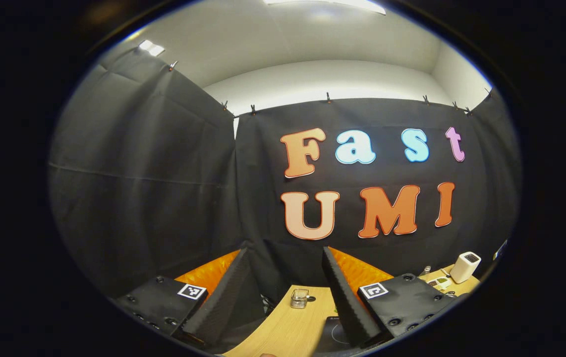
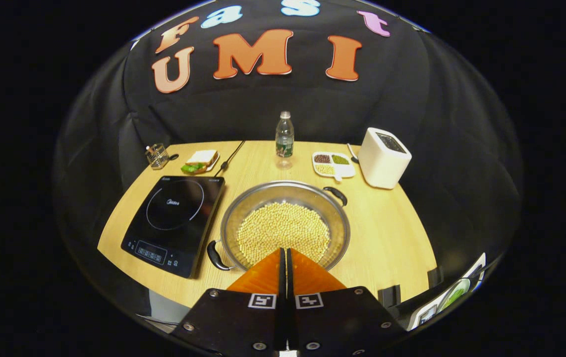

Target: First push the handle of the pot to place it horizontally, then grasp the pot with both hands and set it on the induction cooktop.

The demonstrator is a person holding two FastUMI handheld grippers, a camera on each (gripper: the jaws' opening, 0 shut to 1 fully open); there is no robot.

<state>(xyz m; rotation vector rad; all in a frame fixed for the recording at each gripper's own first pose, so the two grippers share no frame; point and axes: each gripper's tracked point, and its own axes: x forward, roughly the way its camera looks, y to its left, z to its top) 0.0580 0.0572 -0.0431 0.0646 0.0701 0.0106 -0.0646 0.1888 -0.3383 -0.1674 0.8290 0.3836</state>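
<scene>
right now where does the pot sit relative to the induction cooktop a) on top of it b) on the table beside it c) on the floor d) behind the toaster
b: in the right gripper view the pot of beans rests on the wooden table, next to the cooktop, whose glass surface is bare.

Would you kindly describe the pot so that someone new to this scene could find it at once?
On the wooden table, look just right of the black induction cooktop. The pot sits there in the middle, in front of the water bottle. It is the wide, shallow metal pan with two dark handles, filled with pale yellow beans, unlike anything else on the table.
</scene>
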